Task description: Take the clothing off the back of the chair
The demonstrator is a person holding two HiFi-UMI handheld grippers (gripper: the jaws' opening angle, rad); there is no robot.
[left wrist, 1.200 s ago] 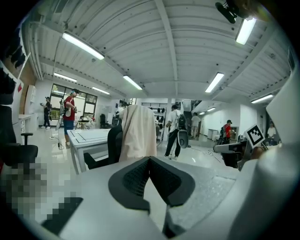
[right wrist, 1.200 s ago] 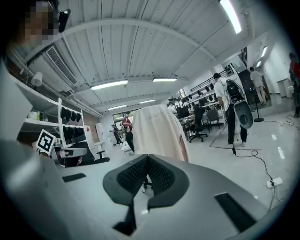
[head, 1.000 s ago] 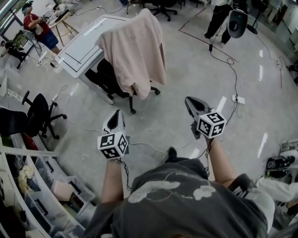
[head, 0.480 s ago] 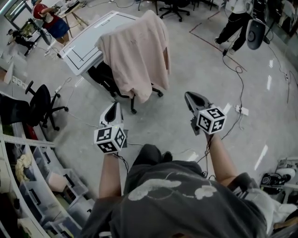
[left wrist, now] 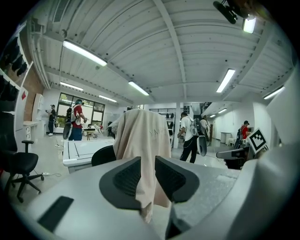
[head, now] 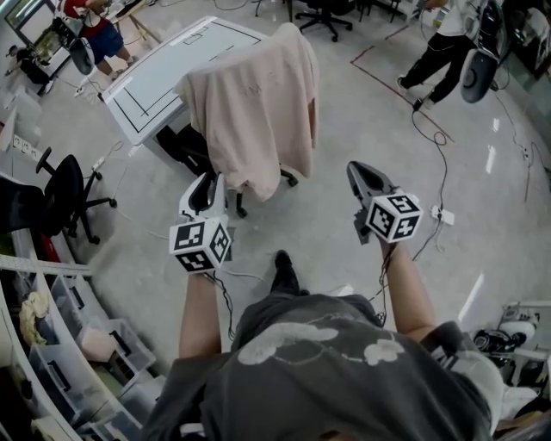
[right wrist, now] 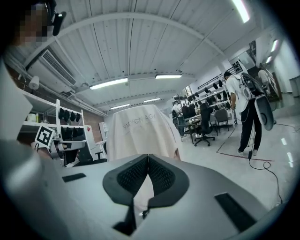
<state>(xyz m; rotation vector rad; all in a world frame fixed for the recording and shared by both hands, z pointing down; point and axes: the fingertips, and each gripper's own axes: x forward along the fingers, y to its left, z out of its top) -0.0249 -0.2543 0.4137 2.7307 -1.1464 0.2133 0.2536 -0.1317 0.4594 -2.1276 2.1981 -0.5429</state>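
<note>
Approach position, nothing grasped

Left tool [head: 205, 185]: jaws slightly apart, just opened, nothing between them. Right tool [head: 360, 175]: jaws clenched together, empty. Pale pink top [head: 254, 108] hangs over the black office chair [head: 194, 146] back, ahead of both, beside the white bench [head: 155, 77]

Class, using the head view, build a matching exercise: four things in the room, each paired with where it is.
Things:
1 pink garment
2 white table
3 second black chair
4 person in red top

Places:
A standing, far top left
B draped over a chair back
C right next to the draped chair
D left side, nothing on it

Pairs: 1-B; 2-C; 3-D; 4-A
</note>
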